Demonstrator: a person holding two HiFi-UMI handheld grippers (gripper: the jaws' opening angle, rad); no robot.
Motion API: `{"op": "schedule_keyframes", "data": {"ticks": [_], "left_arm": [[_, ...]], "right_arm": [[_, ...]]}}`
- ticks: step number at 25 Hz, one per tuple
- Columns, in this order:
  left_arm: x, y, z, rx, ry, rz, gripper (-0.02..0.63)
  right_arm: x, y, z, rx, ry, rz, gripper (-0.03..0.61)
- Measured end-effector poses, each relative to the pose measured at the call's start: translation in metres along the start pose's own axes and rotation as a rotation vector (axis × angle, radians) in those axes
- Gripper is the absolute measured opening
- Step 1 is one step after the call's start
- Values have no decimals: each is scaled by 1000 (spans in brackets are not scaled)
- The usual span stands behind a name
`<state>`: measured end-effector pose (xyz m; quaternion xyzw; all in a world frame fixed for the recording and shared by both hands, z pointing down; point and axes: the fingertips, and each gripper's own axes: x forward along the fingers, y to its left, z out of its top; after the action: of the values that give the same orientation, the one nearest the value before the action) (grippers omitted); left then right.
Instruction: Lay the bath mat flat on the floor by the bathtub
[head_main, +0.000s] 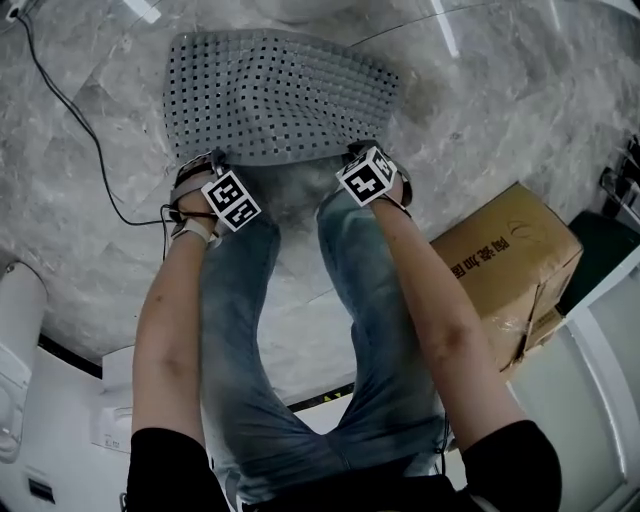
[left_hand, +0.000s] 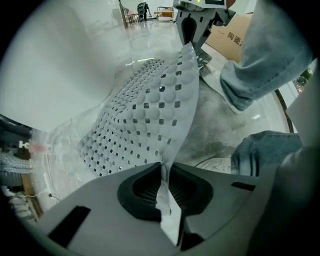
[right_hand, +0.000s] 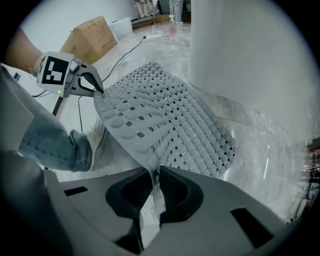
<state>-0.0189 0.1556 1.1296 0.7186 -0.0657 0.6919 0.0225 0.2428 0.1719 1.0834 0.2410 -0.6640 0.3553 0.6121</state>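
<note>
A grey rubber bath mat (head_main: 275, 95) with rows of square holes and round bumps lies partly on the marble floor, its near edge lifted. My left gripper (head_main: 205, 165) is shut on the mat's near left corner, and its jaws pinch the mat's edge (left_hand: 162, 182) in the left gripper view. My right gripper (head_main: 362, 152) is shut on the near right corner, with the mat (right_hand: 170, 117) spreading away from its jaws. The far end of the mat (left_hand: 125, 130) rests by the white bathtub wall (right_hand: 245, 55). Both grippers point down.
The person's jeans-clad legs (head_main: 350, 300) stand just behind the mat, one shoe (left_hand: 220, 82) close to its edge. A cardboard box (head_main: 510, 265) sits at the right. A black cable (head_main: 70, 110) runs across the floor at the left. A white fixture (head_main: 20, 330) is at the lower left.
</note>
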Motion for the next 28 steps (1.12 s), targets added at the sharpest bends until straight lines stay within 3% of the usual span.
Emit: {"op": "schedule_keyframes", "data": {"ticks": [4,7,11,15,19,24,26,28], "left_arm": [[5,35,-3,-48,7,20,37],[6,38,-7,-57,23,-4,37],[4,28,-23,-123,49,-19,65],[-5,14,-36,-154,49,-11,159],[-18,-6,-43,-296,58,-101,237],[-59,-5,-27,-517,13,-127,253],[-85,6,-10,-629,-43,-109,202],[-108,10,7,-768,-92,-137,27]], "right_arm": [[1,-18,29,9,-41,-40,63],[-1,-13,33,-9,-37,-12,69],[1,9,20,26,-24,90,155],[-3,17,7,70,-39,119,218],[-15,8,-1,179,-82,145,285],[-51,-20,-4,319,-116,116,279],[-67,-25,-6,327,-125,117,276],[-82,-26,-5,296,-131,128,276]]}}
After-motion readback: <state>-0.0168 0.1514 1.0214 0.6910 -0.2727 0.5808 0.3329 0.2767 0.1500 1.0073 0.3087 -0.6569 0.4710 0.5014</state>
